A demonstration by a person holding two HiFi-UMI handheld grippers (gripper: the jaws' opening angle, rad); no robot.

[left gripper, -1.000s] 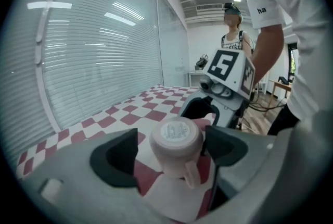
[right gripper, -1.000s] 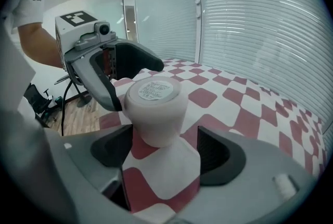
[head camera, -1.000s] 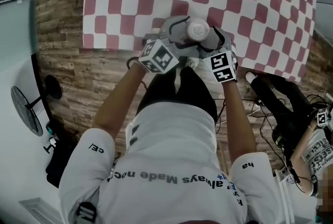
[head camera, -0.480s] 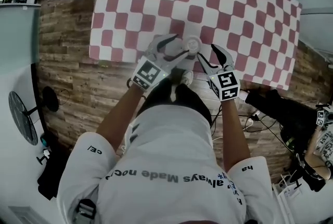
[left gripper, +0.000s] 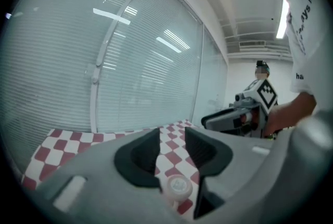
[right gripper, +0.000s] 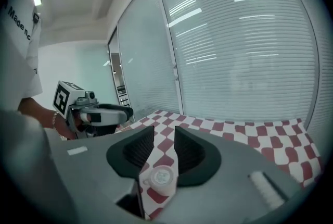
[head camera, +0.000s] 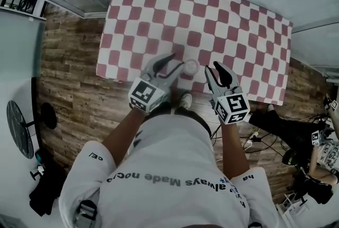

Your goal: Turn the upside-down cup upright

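We hold left tongs and right tongs over the worktop; both empty, slightly apart, just closing; cup mid-frame between them.

We see a rectangular table covered in a red-and-white checked cloth standing on a floor of brown wooden planks, close to tall glass partition walls hung with pale horizontal blinds. A black round-headed standing fan sits on the floor well to the left of the table, and a tangle of cables lies near its right corner. A bright strip light glows on the white ceiling.
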